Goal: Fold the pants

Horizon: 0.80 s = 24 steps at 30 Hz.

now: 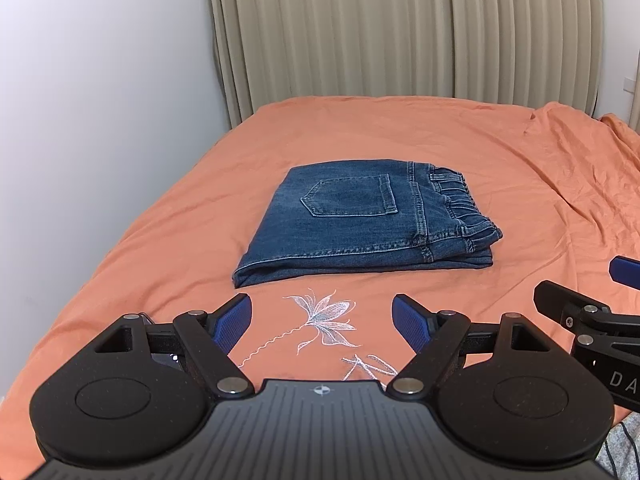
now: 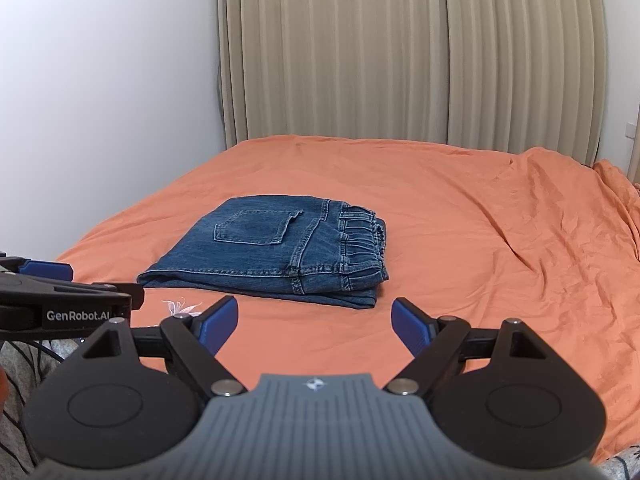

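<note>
The pants are blue denim and they lie folded into a compact rectangle on the orange bed sheet, about in the middle of the bed. A back pocket faces up on the top layer. The elastic waistband with its gathers is at the right end of the bundle, and the smooth fold edge is at the left end. The layers are stacked fairly evenly, with the lowest layer showing a little along the near edge.

The left gripper hovers over the near part of the sheet, in front of the pants and not touching them. Its two blue pads stand wide apart and hold nothing. Between them a white embroidered flower is seen on the sheet.

The right gripper is just beside the left one, on its right, also near the front edge of the bed. Its blue pads are wide apart too, with only sheet between them.

Further out, the sheet is wrinkled at the right side. A white wall is on the left, and beige pleated curtains hang behind the far end of the bed.
</note>
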Each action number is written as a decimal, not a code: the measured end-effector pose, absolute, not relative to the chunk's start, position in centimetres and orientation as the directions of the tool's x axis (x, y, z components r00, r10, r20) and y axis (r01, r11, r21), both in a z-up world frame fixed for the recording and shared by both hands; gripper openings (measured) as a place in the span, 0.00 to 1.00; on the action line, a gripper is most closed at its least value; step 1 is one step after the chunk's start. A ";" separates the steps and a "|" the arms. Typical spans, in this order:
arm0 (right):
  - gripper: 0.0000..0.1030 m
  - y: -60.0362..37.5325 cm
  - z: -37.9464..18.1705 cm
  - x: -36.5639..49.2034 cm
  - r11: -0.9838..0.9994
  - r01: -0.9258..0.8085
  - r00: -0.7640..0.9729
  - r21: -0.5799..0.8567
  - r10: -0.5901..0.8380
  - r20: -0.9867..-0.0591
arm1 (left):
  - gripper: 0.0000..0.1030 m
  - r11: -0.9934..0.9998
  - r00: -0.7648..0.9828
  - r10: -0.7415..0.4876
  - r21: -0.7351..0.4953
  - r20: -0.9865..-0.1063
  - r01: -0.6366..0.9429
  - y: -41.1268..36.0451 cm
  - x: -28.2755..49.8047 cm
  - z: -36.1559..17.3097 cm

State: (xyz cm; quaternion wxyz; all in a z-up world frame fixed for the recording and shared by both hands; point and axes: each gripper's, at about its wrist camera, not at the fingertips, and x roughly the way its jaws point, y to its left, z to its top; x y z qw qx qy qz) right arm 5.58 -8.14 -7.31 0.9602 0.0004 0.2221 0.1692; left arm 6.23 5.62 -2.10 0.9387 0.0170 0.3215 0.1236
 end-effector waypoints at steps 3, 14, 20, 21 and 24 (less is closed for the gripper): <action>0.78 -8.2 -7.3 5.4 0.942 -0.326 0.843 0.076 0.326 -0.429 | 0.90 0.969 0.759 0.241 0.111 -0.605 -0.220 5.6 6.3 -2.2; 0.78 -8.3 -7.3 5.6 0.942 -0.325 0.842 0.079 0.327 -0.429 | 0.90 0.969 0.755 0.242 0.109 -0.609 -0.222 5.7 6.3 -2.3; 0.78 -8.3 -7.3 5.6 0.942 -0.327 0.843 0.080 0.329 -0.425 | 0.90 0.969 0.754 0.240 0.111 -0.611 -0.219 5.6 6.2 -2.3; 0.78 -8.3 -7.3 5.6 0.942 -0.327 0.843 0.079 0.329 -0.425 | 0.90 0.970 0.754 0.240 0.112 -0.612 -0.218 5.5 6.3 -2.3; 0.78 -8.2 -7.3 5.6 0.942 -0.328 0.844 0.076 0.328 -0.424 | 0.90 0.970 0.753 0.241 0.114 -0.612 -0.217 5.4 6.2 -2.2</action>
